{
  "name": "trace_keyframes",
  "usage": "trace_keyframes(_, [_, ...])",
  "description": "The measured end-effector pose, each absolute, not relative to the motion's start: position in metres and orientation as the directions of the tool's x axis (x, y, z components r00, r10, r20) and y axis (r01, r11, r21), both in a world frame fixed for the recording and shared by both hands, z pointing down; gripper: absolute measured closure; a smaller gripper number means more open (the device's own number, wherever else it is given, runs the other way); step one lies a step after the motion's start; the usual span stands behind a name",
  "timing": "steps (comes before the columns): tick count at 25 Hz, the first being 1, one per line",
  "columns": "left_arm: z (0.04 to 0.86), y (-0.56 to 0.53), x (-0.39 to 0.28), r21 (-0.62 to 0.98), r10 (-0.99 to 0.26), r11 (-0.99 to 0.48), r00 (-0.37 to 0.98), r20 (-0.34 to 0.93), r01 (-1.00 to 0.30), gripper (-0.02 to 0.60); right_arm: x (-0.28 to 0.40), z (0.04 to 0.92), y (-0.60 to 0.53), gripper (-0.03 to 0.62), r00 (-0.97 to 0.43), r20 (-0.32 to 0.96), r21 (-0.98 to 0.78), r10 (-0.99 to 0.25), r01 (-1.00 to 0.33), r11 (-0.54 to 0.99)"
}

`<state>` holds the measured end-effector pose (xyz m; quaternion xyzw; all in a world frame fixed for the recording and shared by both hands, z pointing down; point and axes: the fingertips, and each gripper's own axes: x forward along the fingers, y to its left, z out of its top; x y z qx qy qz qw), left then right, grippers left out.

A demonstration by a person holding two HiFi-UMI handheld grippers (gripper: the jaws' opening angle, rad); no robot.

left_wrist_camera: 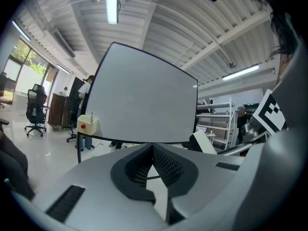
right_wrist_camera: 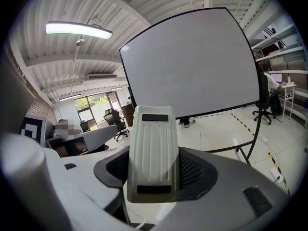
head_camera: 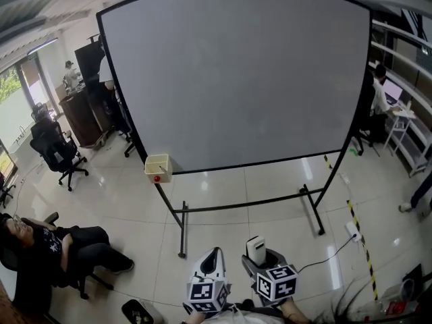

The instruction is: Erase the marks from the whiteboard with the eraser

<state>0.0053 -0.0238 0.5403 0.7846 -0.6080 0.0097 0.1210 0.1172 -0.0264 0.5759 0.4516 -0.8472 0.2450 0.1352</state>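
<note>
A large whiteboard [head_camera: 236, 73] on a black wheeled stand faces me; its surface looks blank, with no marks showing in any view. It also fills the middle of the left gripper view as the whiteboard [left_wrist_camera: 142, 105] and the right gripper view as the whiteboard [right_wrist_camera: 192, 64]. My right gripper [head_camera: 260, 256] is low at the bottom centre, shut on a white ribbed eraser [right_wrist_camera: 153, 150] that stands upright between its jaws; the eraser [head_camera: 255, 249] points toward the board. My left gripper [head_camera: 212, 262] sits beside it, jaws closed together with nothing in them.
A small cream box with a red button [head_camera: 158, 168] hangs at the board's lower left corner. A seated person [head_camera: 47, 241] is at the left, office chairs [head_camera: 57, 150] behind. People work at desks [head_camera: 381, 100] at the right. A cable and yellow-black floor tape [head_camera: 358, 231] run lower right.
</note>
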Motion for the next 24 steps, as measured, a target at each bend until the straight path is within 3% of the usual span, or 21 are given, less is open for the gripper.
trace_keyframes(11, [0.534,-0.023,0.006,0.152,-0.937,-0.290,0.313,0.159,-0.945,0.595,0.111,0.580,-0.015,0.310,-0.536,0.456,-0.289,-0.710,-0.844,0.452])
trace_keyframes(24, [0.539,-0.018,-0.010,0.163,-0.942,-0.258,0.286,0.178,-0.952,0.595,0.104,0.586,-0.012,0.310,-0.529,0.480,-0.284,-0.700,-0.849,0.446])
